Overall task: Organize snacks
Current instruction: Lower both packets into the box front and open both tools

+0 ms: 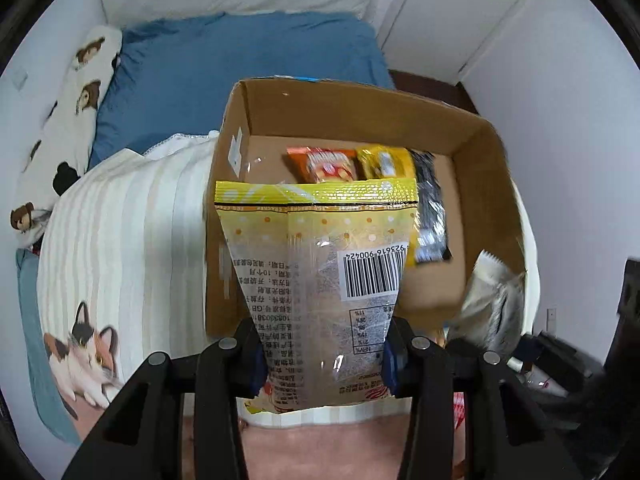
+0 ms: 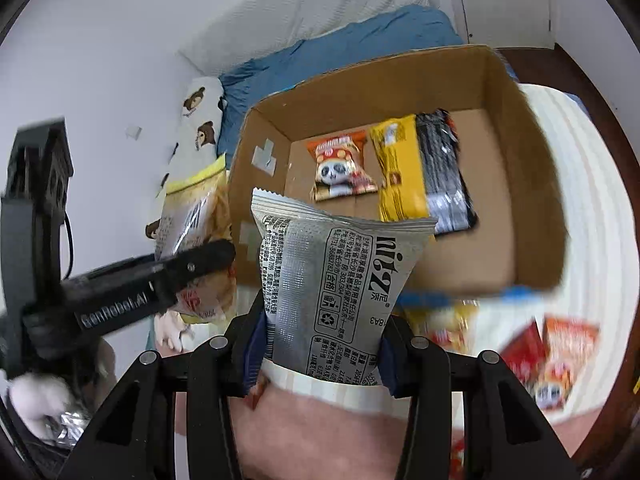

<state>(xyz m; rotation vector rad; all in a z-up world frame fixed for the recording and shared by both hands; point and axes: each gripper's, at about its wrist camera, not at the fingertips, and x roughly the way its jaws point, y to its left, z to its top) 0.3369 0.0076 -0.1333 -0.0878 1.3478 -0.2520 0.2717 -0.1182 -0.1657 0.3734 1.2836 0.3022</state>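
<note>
Left wrist view: the left gripper (image 1: 324,364) has its fingers clamped on a yellow snack bag (image 1: 316,264), held upright in front of the open cardboard box (image 1: 360,108) on the bed (image 1: 132,216). In the right wrist view, the right gripper (image 2: 320,360) has its fingers clamped on a silver snack packet (image 2: 332,276) just before the same box, where a panda packet (image 2: 340,168), a yellow bar (image 2: 400,172) and a black packet (image 2: 444,172) lie on the bottom. More snack packets (image 2: 552,356) lie on the bed beside the box.
</note>
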